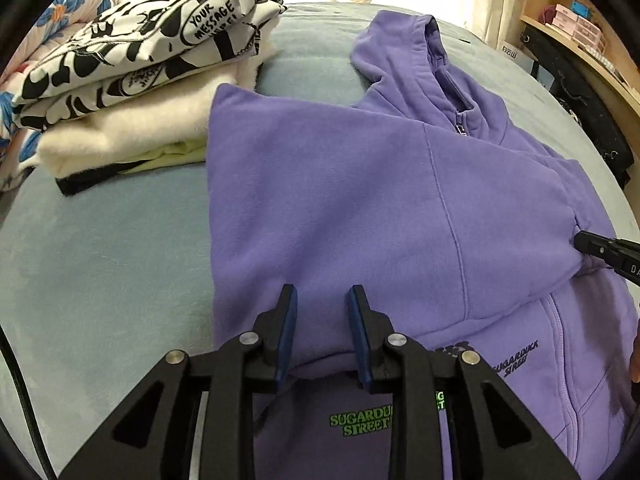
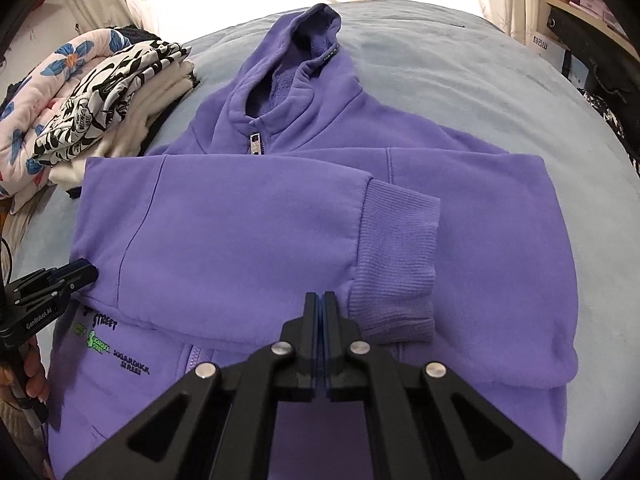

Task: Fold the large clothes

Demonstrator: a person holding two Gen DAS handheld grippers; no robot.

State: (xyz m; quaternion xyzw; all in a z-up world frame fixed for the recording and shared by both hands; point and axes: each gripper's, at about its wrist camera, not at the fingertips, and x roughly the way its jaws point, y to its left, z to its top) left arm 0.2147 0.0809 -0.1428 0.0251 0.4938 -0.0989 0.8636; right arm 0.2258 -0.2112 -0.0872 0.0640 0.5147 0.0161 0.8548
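A purple zip hoodie (image 1: 360, 200) lies face up on the bed, hood (image 2: 288, 60) pointing away. One sleeve is folded across the chest, and its ribbed cuff (image 2: 396, 264) lies to the right. My left gripper (image 1: 323, 300) stands open over the sleeve's near edge, pads apart with flat purple cloth showing between them. The right wrist view shows the left gripper (image 2: 86, 272) at the sleeve's left fold. My right gripper (image 2: 320, 300) is shut just left of the cuff, pads together with no cloth seen between them. In the left wrist view the right gripper (image 1: 580, 242) touches puckered fabric.
A stack of folded clothes (image 1: 132, 80), black-and-white print on top of cream, sits at the back left on the grey-blue bed (image 1: 100, 240). A floral quilt (image 2: 40, 92) lies beyond it. A wooden shelf (image 1: 580, 32) stands at the right. A hand (image 2: 34, 376) holds the left gripper.
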